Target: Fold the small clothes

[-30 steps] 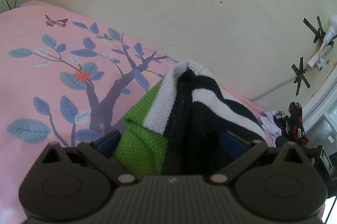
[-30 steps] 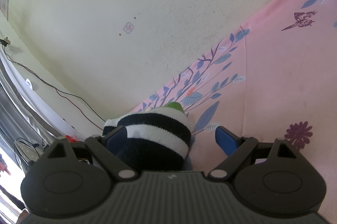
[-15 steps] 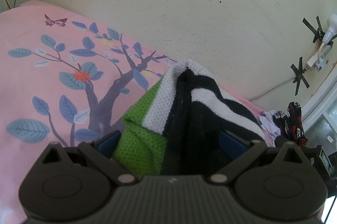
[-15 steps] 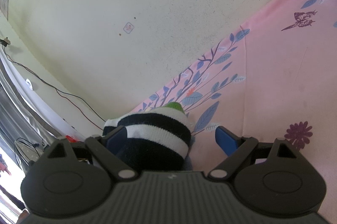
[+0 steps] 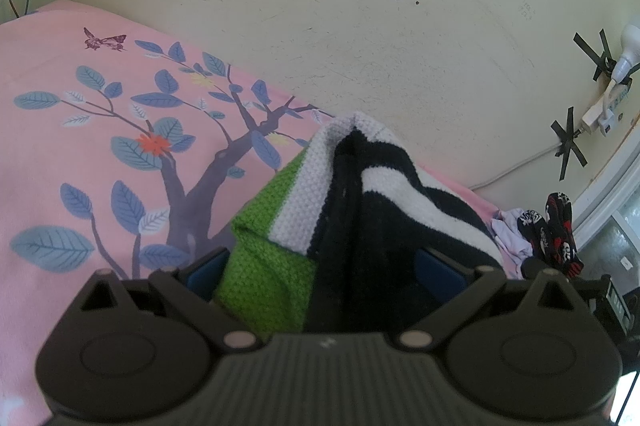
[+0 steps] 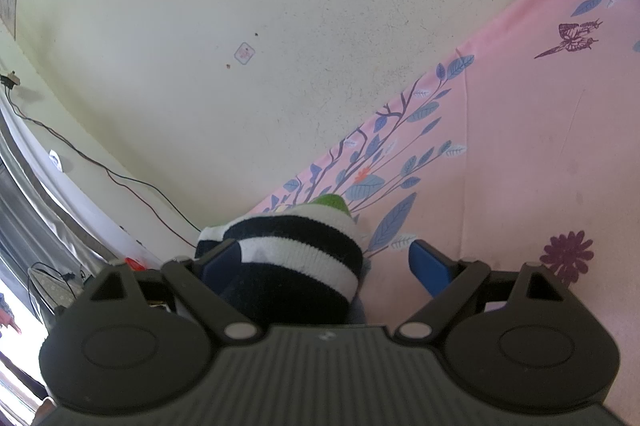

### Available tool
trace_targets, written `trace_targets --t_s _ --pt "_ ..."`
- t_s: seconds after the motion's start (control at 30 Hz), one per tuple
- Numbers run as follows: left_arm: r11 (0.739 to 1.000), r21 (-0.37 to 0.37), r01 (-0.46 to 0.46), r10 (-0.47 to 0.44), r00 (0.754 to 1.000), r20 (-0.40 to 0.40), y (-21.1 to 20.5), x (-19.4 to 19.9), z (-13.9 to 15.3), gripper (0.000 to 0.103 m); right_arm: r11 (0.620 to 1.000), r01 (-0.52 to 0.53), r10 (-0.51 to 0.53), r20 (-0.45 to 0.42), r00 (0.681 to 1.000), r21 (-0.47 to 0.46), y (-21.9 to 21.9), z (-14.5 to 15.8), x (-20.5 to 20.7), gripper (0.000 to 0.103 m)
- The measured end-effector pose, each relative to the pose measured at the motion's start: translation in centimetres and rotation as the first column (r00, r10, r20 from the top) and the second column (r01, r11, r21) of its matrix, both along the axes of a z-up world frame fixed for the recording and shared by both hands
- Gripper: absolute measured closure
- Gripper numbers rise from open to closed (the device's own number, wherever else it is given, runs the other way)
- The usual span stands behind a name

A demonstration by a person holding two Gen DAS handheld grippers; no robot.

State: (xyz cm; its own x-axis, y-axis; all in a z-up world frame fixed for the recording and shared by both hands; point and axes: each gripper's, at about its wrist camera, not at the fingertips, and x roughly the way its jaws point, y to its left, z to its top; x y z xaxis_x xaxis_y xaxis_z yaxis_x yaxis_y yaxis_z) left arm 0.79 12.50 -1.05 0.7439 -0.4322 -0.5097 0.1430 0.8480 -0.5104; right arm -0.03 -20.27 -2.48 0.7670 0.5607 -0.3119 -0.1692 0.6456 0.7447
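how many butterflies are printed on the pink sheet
1: a dark purple butterfly near the pink sheet's far edge by the wall, also visible from the right wrist. The striped garment may hide others.

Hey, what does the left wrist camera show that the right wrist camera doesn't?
Only the left wrist view shows the knit garment's broad green panel, the taped white power strip on the wall, and a red flower on the tree print.

Only the right wrist view shows a purple flower print and a dark cable along the wall.

Both show the striped knit garment between open jaws, the pink bedsheet, and the clothes pile.
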Motion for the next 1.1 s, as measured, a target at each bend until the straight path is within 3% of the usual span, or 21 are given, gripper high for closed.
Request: trace_targets --t_s 0.87,1.1 --pt "1.000 -0.005 0.003 -0.003 1.000 -0.005 0.0 0.1 -0.1 0.004 1.000 -0.001 0.001 -0.002 1.000 0.001 -0.2 -0.1 0.0 0.019" --pt "0.998 -0.057 -0.012 0.015 0.998 0.055 1.1 -0.6 0.6 0.003 1.000 0.015 -0.015 0.004 1.000 0.013 -0.4 0.0 -0.2 0.018"
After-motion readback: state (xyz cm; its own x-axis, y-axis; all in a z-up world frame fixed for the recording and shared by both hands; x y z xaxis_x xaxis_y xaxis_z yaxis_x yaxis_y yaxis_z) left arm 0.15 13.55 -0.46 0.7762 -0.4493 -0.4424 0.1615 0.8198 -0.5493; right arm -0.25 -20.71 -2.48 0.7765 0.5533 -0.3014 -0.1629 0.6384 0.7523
